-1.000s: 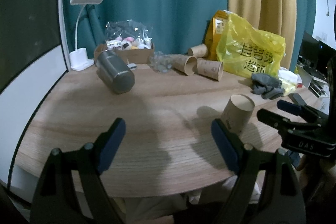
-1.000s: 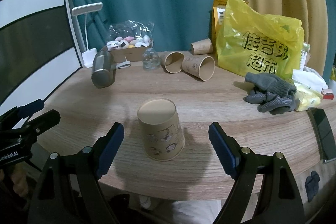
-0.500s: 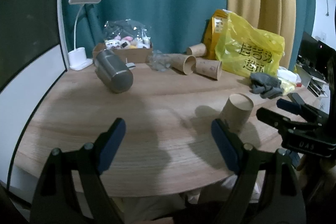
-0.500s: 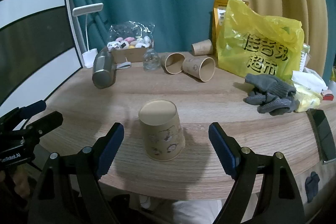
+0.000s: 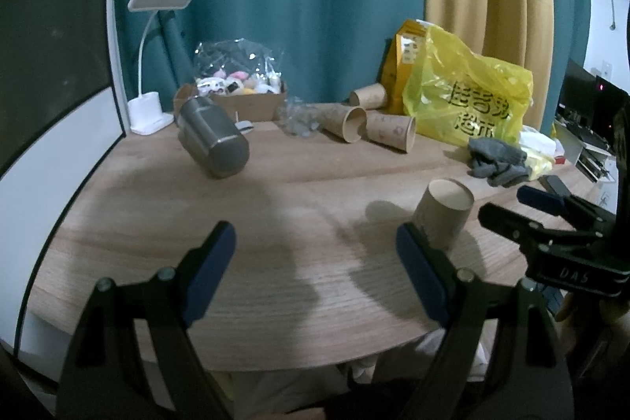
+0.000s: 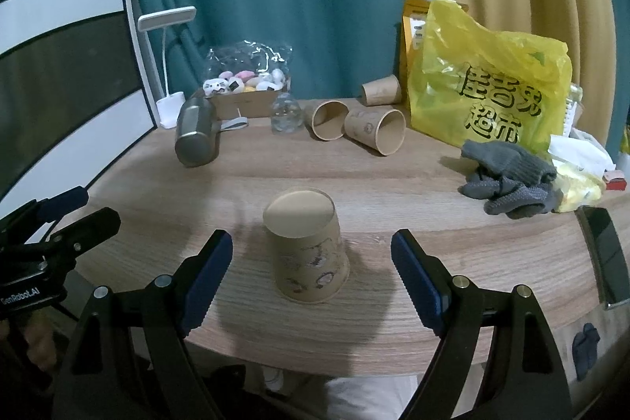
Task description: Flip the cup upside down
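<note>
A brown paper cup (image 6: pixel 305 243) stands upside down, base up, on the wooden table (image 6: pixel 433 180) near its front edge. My right gripper (image 6: pixel 311 278) is open and empty, its blue pads on either side of the cup and not touching it. The cup also shows in the left wrist view (image 5: pixel 445 219), just beyond the right fingertip of my left gripper (image 5: pixel 315 270), which is open and empty over the front of the table. Each gripper shows at the edge of the other's view.
At the back lie a steel tumbler (image 6: pixel 195 136) on its side, three paper cups (image 6: pixel 376 130) on their sides, a clear bottle (image 6: pixel 285 115), a box of small toys (image 6: pixel 244 93) and a white lamp (image 6: pixel 167 65). A yellow bag (image 6: pixel 488 85), grey gloves (image 6: pixel 508 180) and a phone (image 6: pixel 606 254) are at right.
Both grippers have drawn back very slightly from the table. The cup stays upside down in place. Both jaws stay open.
</note>
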{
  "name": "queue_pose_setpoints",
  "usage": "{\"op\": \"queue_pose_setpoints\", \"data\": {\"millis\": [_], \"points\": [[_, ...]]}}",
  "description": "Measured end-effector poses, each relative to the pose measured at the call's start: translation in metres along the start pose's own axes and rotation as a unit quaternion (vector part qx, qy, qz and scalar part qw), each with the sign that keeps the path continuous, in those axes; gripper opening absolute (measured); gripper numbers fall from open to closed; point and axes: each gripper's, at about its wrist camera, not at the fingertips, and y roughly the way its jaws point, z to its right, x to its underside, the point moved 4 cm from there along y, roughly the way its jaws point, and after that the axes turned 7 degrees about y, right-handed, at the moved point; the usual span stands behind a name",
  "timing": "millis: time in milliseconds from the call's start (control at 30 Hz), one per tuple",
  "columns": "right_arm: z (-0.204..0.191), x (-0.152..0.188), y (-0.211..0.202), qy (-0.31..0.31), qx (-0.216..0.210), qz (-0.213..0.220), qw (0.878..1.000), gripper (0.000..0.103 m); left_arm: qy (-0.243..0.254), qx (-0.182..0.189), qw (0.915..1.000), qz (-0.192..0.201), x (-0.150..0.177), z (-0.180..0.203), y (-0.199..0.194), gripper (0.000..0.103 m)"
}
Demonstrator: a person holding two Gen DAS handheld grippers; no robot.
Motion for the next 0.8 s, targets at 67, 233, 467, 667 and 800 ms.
{"op": "queue_pose_setpoints", "data": {"millis": [67,233,467,667,800], "points": [[0.0007,0.0001,-0.0004,0.001,0.0,0.001,1.0,0.085,0.0,0.0,1.0,0.0,0.0,0.0,0.0001,0.085],[0.003,-0.0007,0.0,0.005,0.002,0.001,1.0,0.085,0.001,0.0,1.0,0.001,-0.0007,0.0004,-0.0002,0.085],[0.0016,-0.0011,0.0006,0.007,0.001,0.002,1.0,0.085,0.0,-0.001,1.0,0.001,-0.0004,0.0014,-0.0002,0.085],[0.0009,-0.0005,0.0021,0.008,0.0,0.0,1.0,0.085,-0.002,0.002,1.0,-0.002,-0.0012,0.0011,0.0003,0.085],[-0.0067,0.0016,0.0087,0.008,-0.009,-0.004,1.0,0.085,-0.004,-0.002,1.0,-0.003,-0.0021,-0.0003,0.0016,0.085]]}}
